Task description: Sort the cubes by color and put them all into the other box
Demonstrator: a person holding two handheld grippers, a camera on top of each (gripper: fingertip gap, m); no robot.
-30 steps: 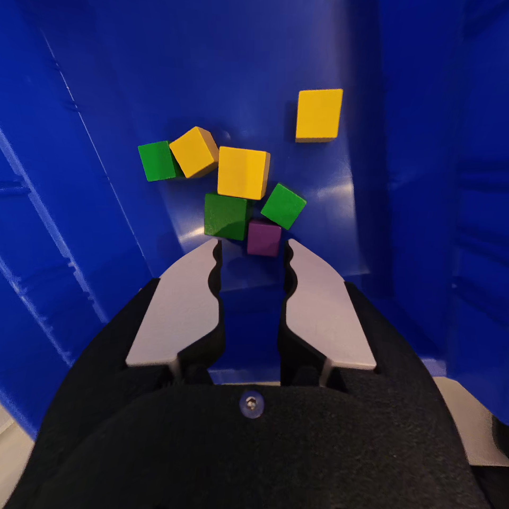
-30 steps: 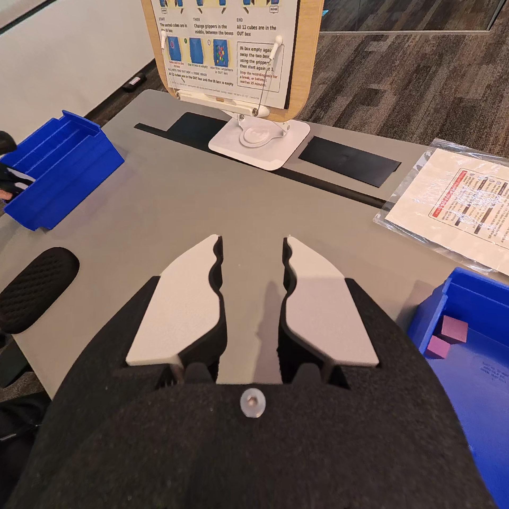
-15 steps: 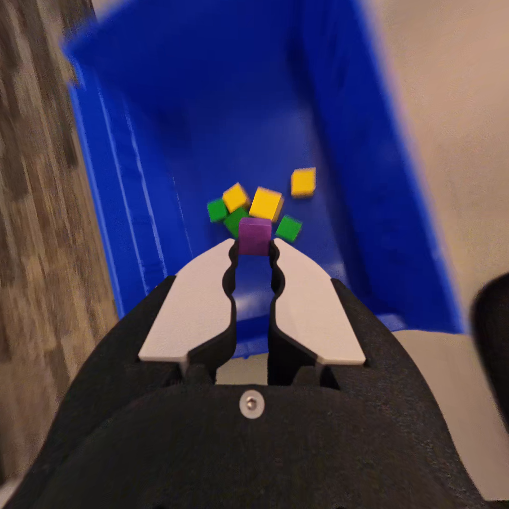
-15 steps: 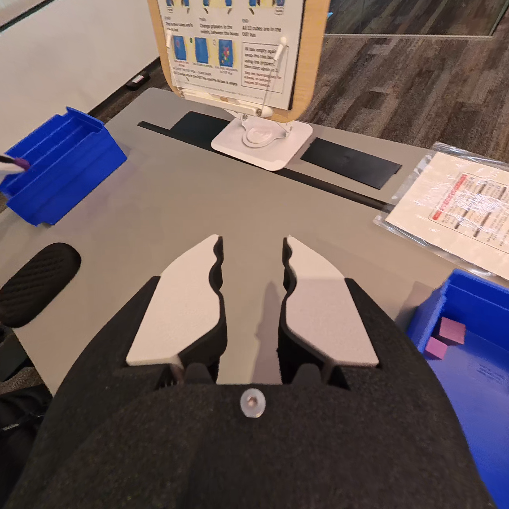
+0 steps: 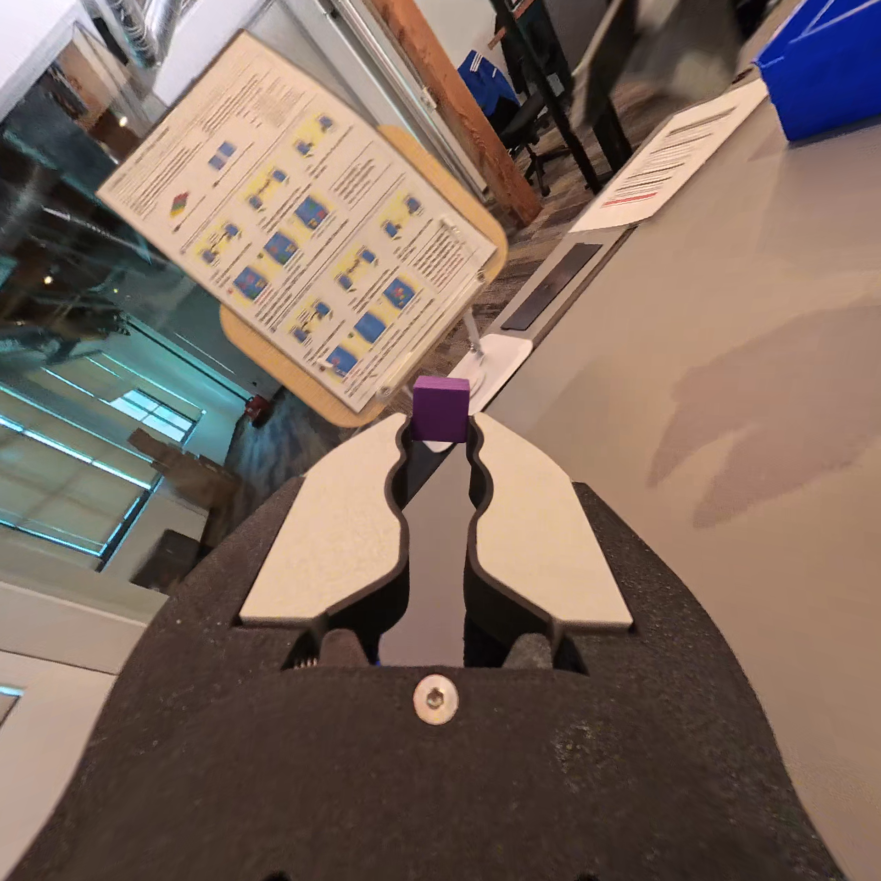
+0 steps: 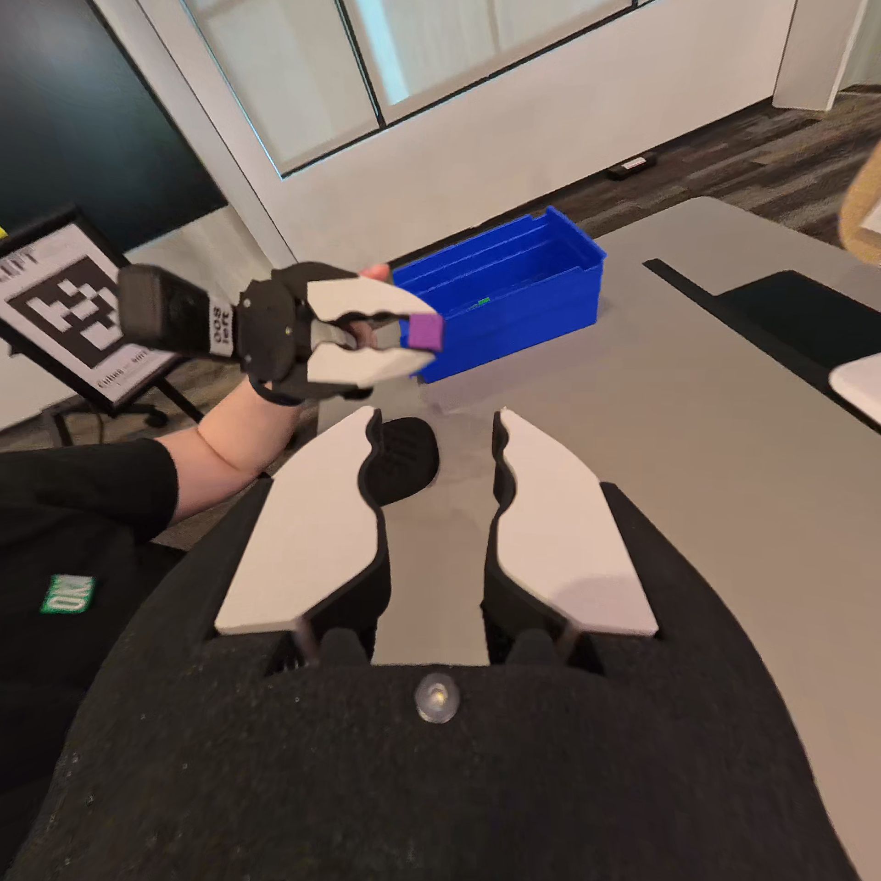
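My left gripper is shut on a purple cube at its fingertips and holds it in the air above the grey table, tilted sideways. The right wrist view shows the same gripper with the purple cube, in front of the blue box it came from; a bit of green cube shows inside that box. My right gripper is open and empty, low over the table. A second blue box stands at the far right in the left wrist view.
An instruction board on a white stand stands at the table's far edge. A sheet in plastic lies near the second box. A black oval pad lies on the table. A sign with a black-and-white pattern stands off the table. A person's forearm holds the left gripper.
My left gripper closed on the purple cube in the blue box, lifted it out and swung toward the table's middle. My right gripper turned left to face the left gripper and box.
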